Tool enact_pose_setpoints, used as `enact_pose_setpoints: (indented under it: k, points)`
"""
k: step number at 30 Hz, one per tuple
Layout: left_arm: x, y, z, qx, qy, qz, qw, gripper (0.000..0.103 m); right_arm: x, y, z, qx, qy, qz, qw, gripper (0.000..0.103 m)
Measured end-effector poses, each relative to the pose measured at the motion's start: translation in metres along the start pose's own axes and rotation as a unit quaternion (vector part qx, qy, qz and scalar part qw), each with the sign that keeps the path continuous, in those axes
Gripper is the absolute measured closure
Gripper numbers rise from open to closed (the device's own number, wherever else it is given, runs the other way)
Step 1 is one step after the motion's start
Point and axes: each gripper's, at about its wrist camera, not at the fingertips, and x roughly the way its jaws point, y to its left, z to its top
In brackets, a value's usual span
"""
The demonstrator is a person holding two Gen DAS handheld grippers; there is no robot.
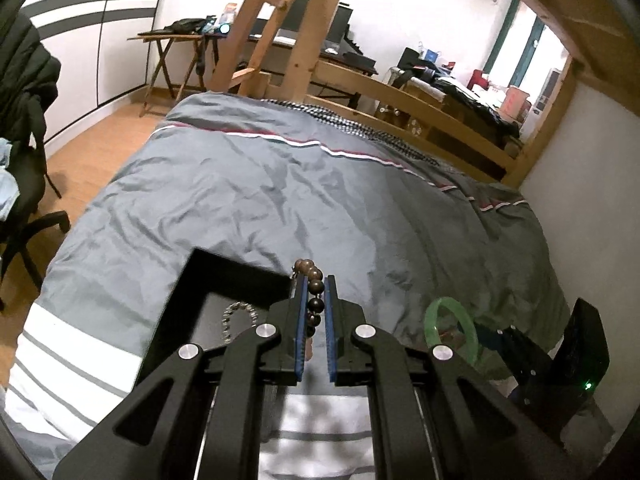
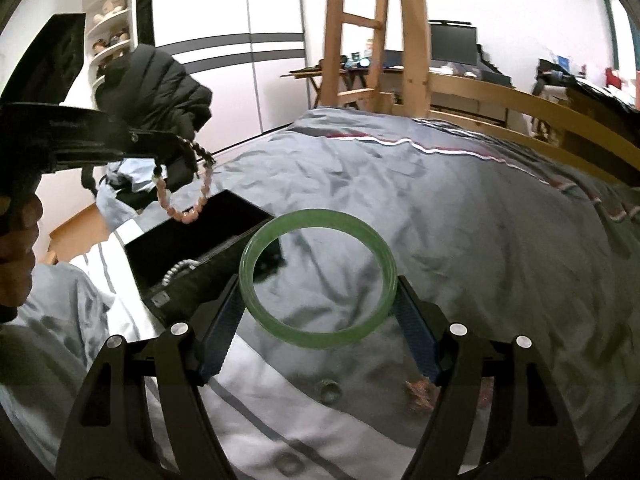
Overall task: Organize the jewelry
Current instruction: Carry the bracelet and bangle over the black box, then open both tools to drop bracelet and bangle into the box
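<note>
My left gripper (image 1: 316, 282) is shut on a bead bracelet (image 1: 315, 305) with brown beads; in the right wrist view its pink lower loop (image 2: 192, 206) hangs from that gripper (image 2: 182, 146) over the open black jewelry box (image 2: 200, 248). A pearl-like strand (image 1: 236, 318) lies inside the box (image 1: 224, 276). My right gripper (image 2: 318, 280) is shut on a green bangle (image 2: 256, 248), one pad on each side, lifted above the bed. The left wrist view shows the bangle (image 1: 430, 316) to the right.
The box sits on a grey duvet (image 1: 280, 184) with white stripes. A small ring (image 2: 329, 390) and a reddish-brown piece (image 2: 420, 394) lie on the duvet beneath my right gripper. A wooden ladder (image 2: 356, 32), a bed rail (image 1: 400, 100) and a chair with a black jacket (image 2: 156, 84) stand around.
</note>
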Motion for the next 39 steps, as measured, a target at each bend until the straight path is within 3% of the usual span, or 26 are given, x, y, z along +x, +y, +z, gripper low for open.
enact_pose_setpoints:
  k: [5,15,25,29,30,31,33,35,37,39]
  points:
    - [-0.003,0.018,0.000,-0.006,0.001,0.003,1.0000,0.096,0.021,0.035,0.013,-0.023,0.013,0.026,0.999,0.030]
    - [0.007,0.069,-0.006,-0.068,0.028,-0.014,0.9972,0.096,0.064,0.104,0.018,-0.063,0.045,0.078,0.994,0.030]
    - [0.012,0.079,-0.009,-0.079,0.037,-0.004,0.9962,0.096,0.093,0.126,0.014,-0.067,0.079,0.098,0.990,0.030]
    - [0.011,0.078,-0.009,-0.077,0.033,0.006,0.9965,0.095,0.097,0.131,0.012,-0.073,0.078,0.092,0.990,0.024]
    - [0.011,0.078,-0.009,-0.079,0.030,0.004,0.9964,0.085,0.097,0.130,0.012,-0.069,0.078,0.098,0.990,0.022]
    - [0.010,0.078,-0.009,-0.081,0.027,0.005,0.9963,0.066,0.096,0.129,0.012,-0.065,0.077,0.103,0.990,0.017]
    - [0.005,0.076,-0.009,-0.079,0.014,0.010,0.9967,0.047,0.092,0.128,0.012,-0.063,0.069,0.100,0.991,0.014]
    - [0.003,0.075,-0.008,-0.077,0.008,0.009,0.9970,0.046,0.089,0.125,0.013,-0.060,0.063,0.098,0.991,0.013]
    - [0.002,0.073,-0.008,-0.077,0.004,0.002,0.9970,0.032,0.085,0.118,0.013,-0.055,0.057,0.092,0.993,0.012]
    - [0.002,0.071,-0.009,-0.073,0.003,0.002,0.9973,0.028,0.078,0.110,0.011,-0.052,0.053,0.083,0.994,0.011]
